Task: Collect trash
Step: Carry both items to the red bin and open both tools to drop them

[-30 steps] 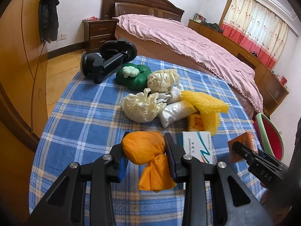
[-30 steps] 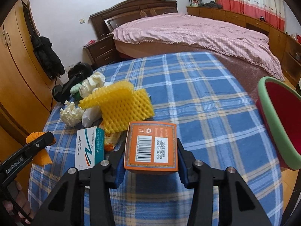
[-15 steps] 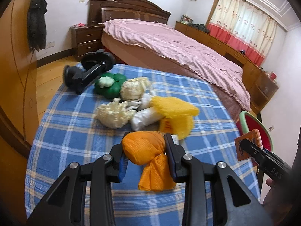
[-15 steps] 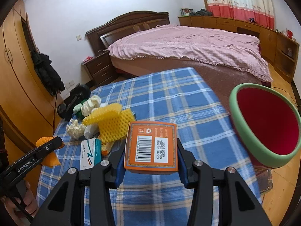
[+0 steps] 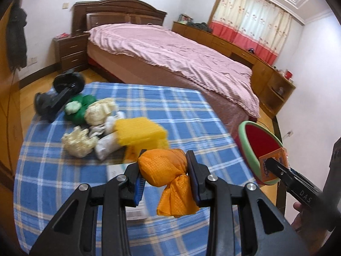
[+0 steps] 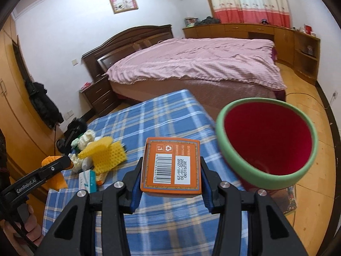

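While clamped, knotted orange mesh bag [image 5: 164, 170], barcoded orange box [image 6: 171, 167]

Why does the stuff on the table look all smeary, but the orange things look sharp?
Left wrist view: the yellow foam net is motion-blurred, the gripped orange bag crisp. Right wrist view: the orange box is sharp, the red bin edge slightly soft, room lines bent by fisheye.

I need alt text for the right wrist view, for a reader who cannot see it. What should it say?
The right tool grips an orange box, barcode up, over a blue plaid table, beside a red bin with a green rim. At left lie yellow foam netting and other trash; a pink bed stands behind.
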The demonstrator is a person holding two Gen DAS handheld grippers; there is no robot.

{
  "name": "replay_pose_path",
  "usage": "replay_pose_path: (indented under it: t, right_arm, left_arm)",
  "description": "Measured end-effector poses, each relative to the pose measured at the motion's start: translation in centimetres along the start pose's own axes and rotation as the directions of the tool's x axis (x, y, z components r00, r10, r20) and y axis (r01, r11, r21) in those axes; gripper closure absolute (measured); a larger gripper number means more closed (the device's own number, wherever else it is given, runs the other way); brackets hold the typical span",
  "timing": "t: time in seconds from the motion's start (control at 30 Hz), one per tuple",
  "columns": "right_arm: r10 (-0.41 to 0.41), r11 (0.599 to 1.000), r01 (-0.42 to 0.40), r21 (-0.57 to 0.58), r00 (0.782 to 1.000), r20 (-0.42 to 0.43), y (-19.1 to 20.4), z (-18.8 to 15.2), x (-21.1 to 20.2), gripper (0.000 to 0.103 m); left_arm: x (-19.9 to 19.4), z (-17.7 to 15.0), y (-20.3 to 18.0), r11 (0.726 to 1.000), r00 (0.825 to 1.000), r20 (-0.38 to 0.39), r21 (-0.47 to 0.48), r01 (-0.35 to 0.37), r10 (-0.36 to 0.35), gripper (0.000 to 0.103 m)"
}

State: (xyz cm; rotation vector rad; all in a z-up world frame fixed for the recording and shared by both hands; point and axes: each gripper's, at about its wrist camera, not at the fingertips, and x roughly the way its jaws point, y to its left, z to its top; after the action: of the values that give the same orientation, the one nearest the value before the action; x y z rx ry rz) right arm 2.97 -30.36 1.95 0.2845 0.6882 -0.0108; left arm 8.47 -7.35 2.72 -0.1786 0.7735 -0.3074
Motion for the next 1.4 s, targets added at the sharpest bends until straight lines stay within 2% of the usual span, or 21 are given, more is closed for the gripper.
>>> replay_pose_path:
  t: [0.23, 0.67, 1.0, 1.2, 1.4]
  right_arm:
    - [-0.068, 0.996, 0.066, 0.056, 0.997, 0.036, -4.0, 0.7, -1.3, 0.054]
    - [-0.143, 0.98, 0.139, 0.139, 0.99, 0.019, -11.8, 1.2, -0.6, 0.054]
    - [-0.181, 0.961, 0.179, 0.212, 0.983, -0.014, -17.1, 1.1, 0.9, 0.054]
    - [-0.195, 0.952, 0.196, 0.235, 0.98, -0.027, -18.7, 1.0, 1.7, 0.054]
    - [-0.197, 0.95, 0.201, 0.239, 0.98, -0.04, -19.4, 0.8, 2.3, 0.054]
  left_arm:
    - [1.9, 0.7, -4.1, 0.996, 0.998, -0.024, 0.067, 0.054, -0.053, 0.067]
    - [6.4, 1.6, -13.2, 0.967, 0.985, -0.088, 0.197, 0.162, -0.147, 0.067]
    - [11.2, 1.5, -19.3, 0.926, 0.963, -0.139, 0.275, 0.26, -0.23, 0.067]
    - [13.9, 0.7, -21.9, 0.897, 0.947, -0.167, 0.31, 0.315, -0.275, 0.067]
    - [15.8, 0.0, -23.1, 0.885, 0.933, -0.208, 0.309, 0.347, -0.293, 0.067]
